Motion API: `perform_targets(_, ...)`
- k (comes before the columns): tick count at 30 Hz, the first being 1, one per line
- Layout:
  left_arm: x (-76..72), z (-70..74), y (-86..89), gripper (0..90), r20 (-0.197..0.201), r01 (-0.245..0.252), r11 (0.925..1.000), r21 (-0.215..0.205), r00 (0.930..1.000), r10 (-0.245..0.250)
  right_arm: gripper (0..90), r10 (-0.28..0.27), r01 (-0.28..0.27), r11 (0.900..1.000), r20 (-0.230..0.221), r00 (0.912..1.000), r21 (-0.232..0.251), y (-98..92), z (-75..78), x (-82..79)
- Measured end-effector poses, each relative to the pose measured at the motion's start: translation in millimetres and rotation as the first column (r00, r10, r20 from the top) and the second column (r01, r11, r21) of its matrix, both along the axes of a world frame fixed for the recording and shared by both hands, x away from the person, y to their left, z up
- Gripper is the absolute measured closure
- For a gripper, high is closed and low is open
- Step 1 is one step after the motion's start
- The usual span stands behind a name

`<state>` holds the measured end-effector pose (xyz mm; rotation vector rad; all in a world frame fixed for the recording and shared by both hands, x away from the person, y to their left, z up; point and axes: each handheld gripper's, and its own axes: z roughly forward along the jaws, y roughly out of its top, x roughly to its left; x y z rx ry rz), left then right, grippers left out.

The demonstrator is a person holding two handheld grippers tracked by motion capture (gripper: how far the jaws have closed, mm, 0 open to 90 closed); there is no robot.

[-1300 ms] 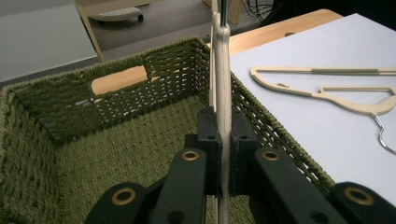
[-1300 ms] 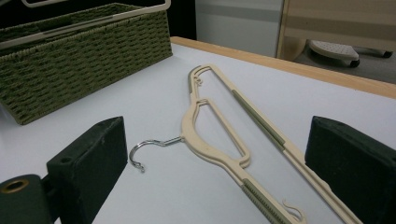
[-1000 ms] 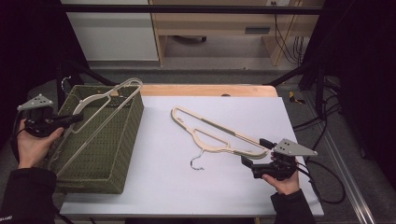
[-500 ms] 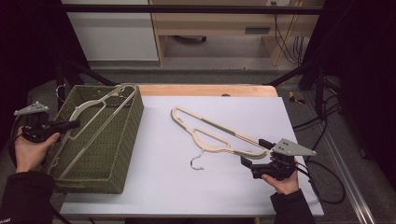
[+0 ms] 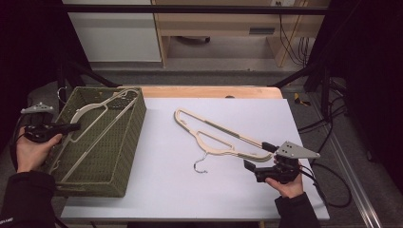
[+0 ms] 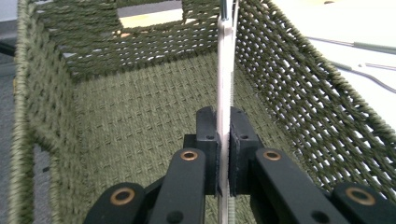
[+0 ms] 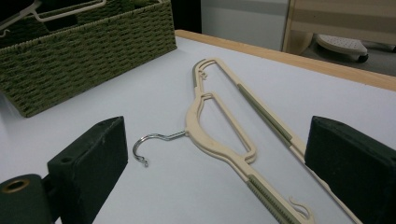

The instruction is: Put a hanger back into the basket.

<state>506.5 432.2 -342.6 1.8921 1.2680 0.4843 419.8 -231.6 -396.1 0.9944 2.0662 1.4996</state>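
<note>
The left claw (image 6: 223, 140) is pinched tight on a cream hanger (image 5: 92, 124), and since a second ago it has carried that hanger deeper into the green woven basket (image 5: 124, 156), which itself has swung squarer on the counter (image 5: 190, 199). The hanger now lies slanted inside, its far end resting near the basket's back rim, so this one is probably ready to be let go. The right claw (image 5: 259, 161), spread wide and unmoved, waits just beside the second hanger (image 7: 224, 126) lying flat on the counter.
</note>
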Motion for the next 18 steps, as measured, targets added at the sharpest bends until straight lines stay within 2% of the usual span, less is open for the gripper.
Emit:
perform_targets(1, -1.0, 1.3, -0.7, 85.5, 0.012, 0.019, 0.9998, -0.005, 0.9998, -0.019, 6.6, 0.0, 0.0, 1.0, 0.0, 1.0, 0.0, 0.0, 0.0, 0.0)
perform_targets(2, -2.0, 3.5, -1.3, 85.7, 0.025, 0.035, 0.9992, 0.019, 0.9991, -0.035, 6.6, 0.001, -0.001, 1.0, 0.0, 1.0, 0.0, -0.5, 0.4, -0.2)
perform_targets(4, -2.8, 7.9, -5.1, 85.8, 0.026, 0.057, 0.9972, 0.048, 0.998, -0.058, 6.7, -0.001, 0.001, 1.0, 0.002, 1.0, 0.002, -1.2, 0.6, 0.0)
perform_targets(7, -0.2, 15.6, -8.9, 85.8, 0.012, 0.055, 0.993, 0.105, 0.9983, -0.057, 6.7, -0.003, 0.003, 1.0, -0.005, 1.0, 0.002, -0.3, -0.1, 0.2)
perform_targets(8, 0.9, 18.4, -9.1, 85.7, 0.021, 0.046, 0.9913, 0.123, 0.9986, -0.049, 6.7, -0.001, 0.001, 1.0, -0.005, 1.0, 0.0, 0.2, -0.5, 0.3)
perform_targets(9, 1.8, 21.0, -8.5, 85.7, 0.025, 0.045, 0.9908, 0.127, 0.9985, -0.048, 6.7, 0.002, -0.002, 1.0, -0.005, 1.0, -0.003, 0.4, -0.9, 0.5)
perform_targets(10, 3.3, 22.0, -7.6, 85.7, 0.012, 0.039, 0.9899, 0.136, 0.9991, -0.041, 6.7, 0.002, -0.002, 1.0, -0.005, 1.0, -0.005, 1.0, -1.4, 0.9)
perform_targets(13, 7.6, 12.1, -8.3, 85.8, -0.049, 0.052, 0.9856, 0.161, 0.9978, -0.044, 6.7, 0.005, -0.005, 1.0, -0.005, 1.0, -0.005, 0.7, -1.2, 0.8)
perform_targets(14, 8.7, 6.5, -8.7, 85.8, -0.058, 0.056, 0.9843, 0.168, 0.9973, -0.047, 6.7, 0.004, -0.004, 1.0, -0.006, 1.0, -0.003, 0.4, -0.9, 0.6)
perform_targets(15, 9.6, 0.6, -8.6, 85.9, -0.057, 0.052, 0.9848, 0.166, 0.9974, -0.043, 6.7, 0.003, -0.003, 1.0, -0.004, 1.0, -0.001, 0.3, -0.8, 0.6)
perform_targets(18, 11.2, -12.9, -7.1, 85.9, -0.053, 0.05, 0.9913, 0.122, 0.9977, -0.043, 6.7, 0.006, -0.006, 1.0, -0.004, 1.0, -0.003, -0.2, -0.5, 0.3)
